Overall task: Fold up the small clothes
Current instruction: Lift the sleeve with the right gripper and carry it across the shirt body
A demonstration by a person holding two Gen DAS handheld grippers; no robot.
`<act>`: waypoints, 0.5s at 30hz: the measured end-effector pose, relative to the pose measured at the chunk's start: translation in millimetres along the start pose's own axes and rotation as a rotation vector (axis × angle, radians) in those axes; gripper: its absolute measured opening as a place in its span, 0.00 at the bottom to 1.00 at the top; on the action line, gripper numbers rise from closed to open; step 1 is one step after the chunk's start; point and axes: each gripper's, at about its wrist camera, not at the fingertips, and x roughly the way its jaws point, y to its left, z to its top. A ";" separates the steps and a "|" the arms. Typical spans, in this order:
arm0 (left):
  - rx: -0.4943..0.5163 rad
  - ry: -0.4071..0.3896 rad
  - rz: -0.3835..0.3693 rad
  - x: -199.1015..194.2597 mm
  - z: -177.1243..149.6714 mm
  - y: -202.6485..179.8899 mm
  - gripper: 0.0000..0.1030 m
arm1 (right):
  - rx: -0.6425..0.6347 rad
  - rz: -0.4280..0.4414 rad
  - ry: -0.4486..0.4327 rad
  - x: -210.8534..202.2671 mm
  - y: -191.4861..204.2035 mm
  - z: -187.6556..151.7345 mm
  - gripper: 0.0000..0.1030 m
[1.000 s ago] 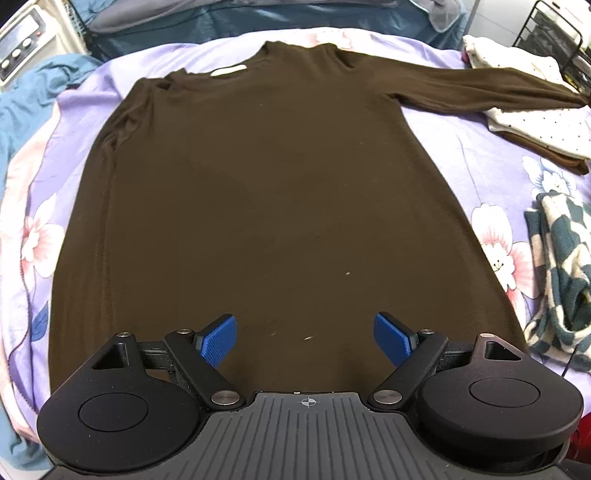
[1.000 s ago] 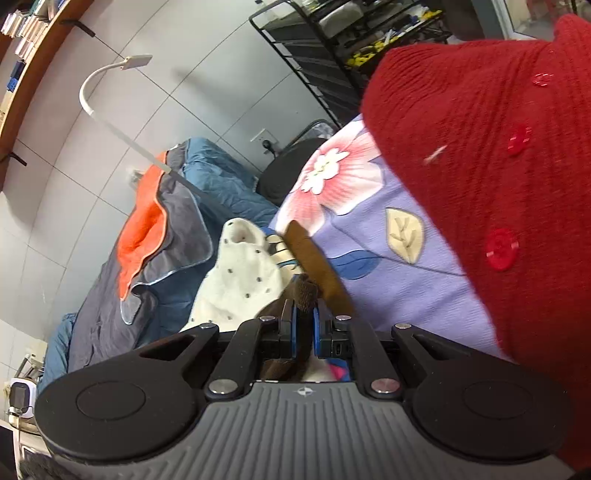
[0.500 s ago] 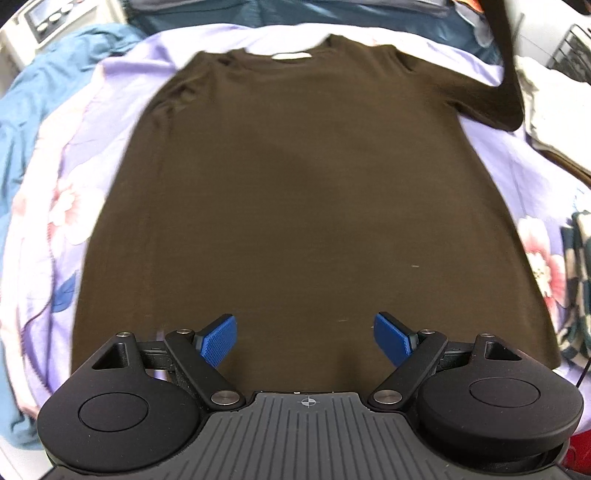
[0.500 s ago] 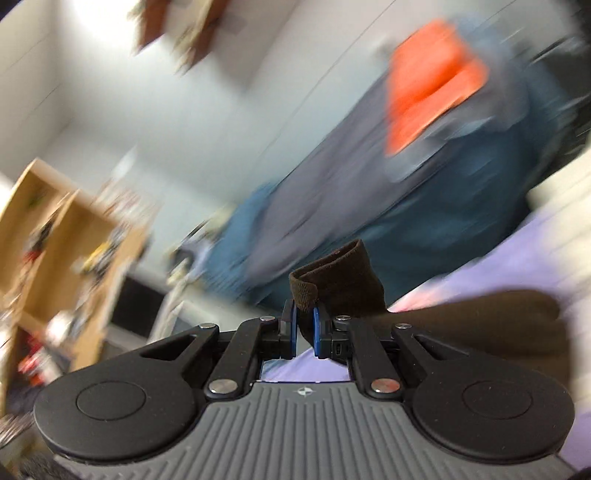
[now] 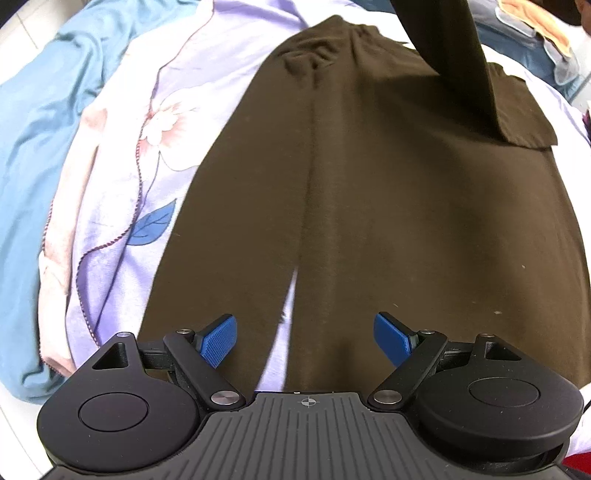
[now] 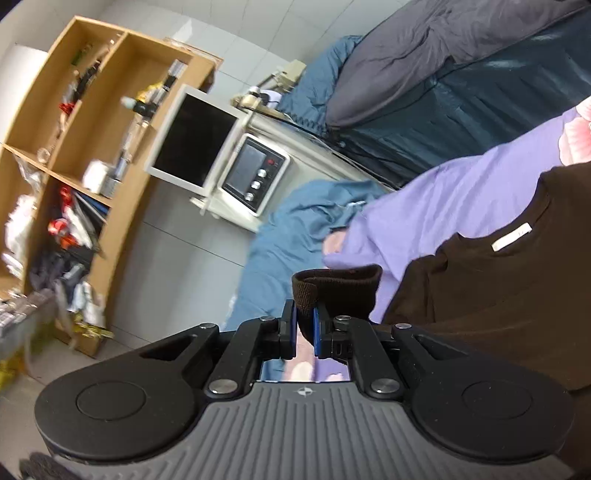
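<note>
While the left gripper (image 5: pixel 306 341) hangs spread wide, empty, above the one brown shirt (image 5: pixel 399 206) lying on the bedspread (image 5: pixel 122 177), the right gripper (image 6: pixel 304 328) pinches its cuff (image 6: pixel 338 286), lifted over the shirt.

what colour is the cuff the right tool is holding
Dark brown cuff, clearest in the right wrist view.

A wooden shelf unit (image 6: pixel 74 147) stood against the pale tiled wall (image 6: pixel 236 22), left of the white oven (image 6: pixel 255 173).
</note>
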 end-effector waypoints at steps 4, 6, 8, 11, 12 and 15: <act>-0.048 -0.010 -0.027 3.5 13.2 18.2 1.00 | 0.000 -0.049 0.005 26.2 -5.9 -8.7 0.11; -0.067 -0.018 -0.033 5.1 21.2 25.4 1.00 | -0.023 -0.072 0.028 39.9 -7.5 -14.9 0.12; -0.075 -0.028 -0.029 6.5 30.3 32.4 1.00 | -0.056 -0.099 0.061 58.1 -7.5 -25.0 0.13; -0.080 -0.057 -0.018 5.0 43.8 42.2 1.00 | -0.112 -0.150 0.120 88.5 -8.9 -42.2 0.21; -0.083 -0.067 -0.017 4.5 48.4 45.7 1.00 | -0.120 -0.172 0.140 98.5 -11.6 -48.1 0.37; -0.097 -0.091 -0.019 4.3 62.0 54.6 1.00 | -0.088 -0.214 0.183 116.6 -25.5 -63.3 0.75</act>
